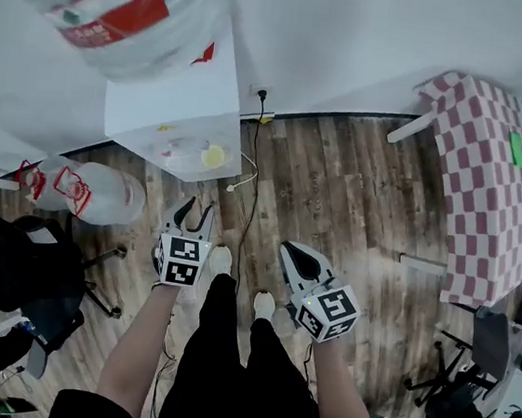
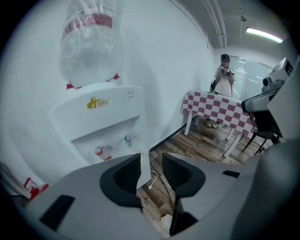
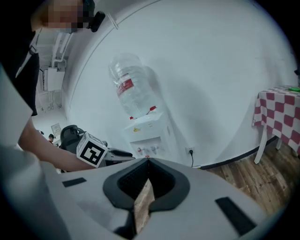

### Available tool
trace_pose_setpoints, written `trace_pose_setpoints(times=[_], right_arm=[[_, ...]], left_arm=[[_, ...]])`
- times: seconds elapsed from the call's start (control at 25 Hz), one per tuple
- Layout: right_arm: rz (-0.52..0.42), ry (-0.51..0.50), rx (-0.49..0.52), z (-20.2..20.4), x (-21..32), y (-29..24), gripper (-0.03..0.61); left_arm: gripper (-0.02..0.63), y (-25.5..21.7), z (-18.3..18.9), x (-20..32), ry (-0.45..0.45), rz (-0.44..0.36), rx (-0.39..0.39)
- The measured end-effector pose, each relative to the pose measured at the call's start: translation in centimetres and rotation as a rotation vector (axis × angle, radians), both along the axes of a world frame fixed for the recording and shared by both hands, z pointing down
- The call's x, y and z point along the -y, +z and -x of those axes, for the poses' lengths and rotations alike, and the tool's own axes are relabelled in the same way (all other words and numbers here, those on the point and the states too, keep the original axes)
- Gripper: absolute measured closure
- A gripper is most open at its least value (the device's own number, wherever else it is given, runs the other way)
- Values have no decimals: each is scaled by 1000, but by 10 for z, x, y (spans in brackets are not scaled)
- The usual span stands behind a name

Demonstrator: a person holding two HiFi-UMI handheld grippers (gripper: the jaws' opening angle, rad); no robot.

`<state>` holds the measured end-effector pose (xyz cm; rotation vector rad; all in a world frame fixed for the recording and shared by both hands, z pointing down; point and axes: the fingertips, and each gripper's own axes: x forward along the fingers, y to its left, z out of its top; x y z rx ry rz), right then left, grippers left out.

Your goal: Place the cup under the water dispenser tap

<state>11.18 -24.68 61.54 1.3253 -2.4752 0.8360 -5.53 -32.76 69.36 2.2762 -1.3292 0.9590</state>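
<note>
Left gripper (image 2: 152, 161): jaws a bit apart, nothing inside.
Right gripper (image 3: 148, 161): jaws together, empty.
Cup (image 1: 213, 157): we think it sits under the water dispenser (image 1: 175, 100), so nothing needs holding.

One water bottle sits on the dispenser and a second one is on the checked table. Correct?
No. The second bottle is on the floor beside the dispenser, not on the checked table; the head view shows it.

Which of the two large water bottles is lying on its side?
The bottle on the floor, left of the white dispenser in the head view. The other bottle stands upside down on top of the dispenser.
</note>
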Motion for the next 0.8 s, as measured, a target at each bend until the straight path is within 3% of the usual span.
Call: trace_pose_setpoints(times=[0.2, 0.32, 0.44, 0.8], right_arm=[[-39, -40, 54, -3, -34, -42, 557], [-72, -84, 67, -4, -53, -64, 557], [-94, -123, 71, -8, -77, -81, 557], [-150, -195, 92, -8, -132, -107, 557]], left_arm=[[560, -68, -21, -50, -59, -46, -47], [592, -100, -26, -85, -115, -59, -100], [598, -124, -28, -127, -152, -59, -133], [598, -177, -19, -218, -163, -111, -134]])
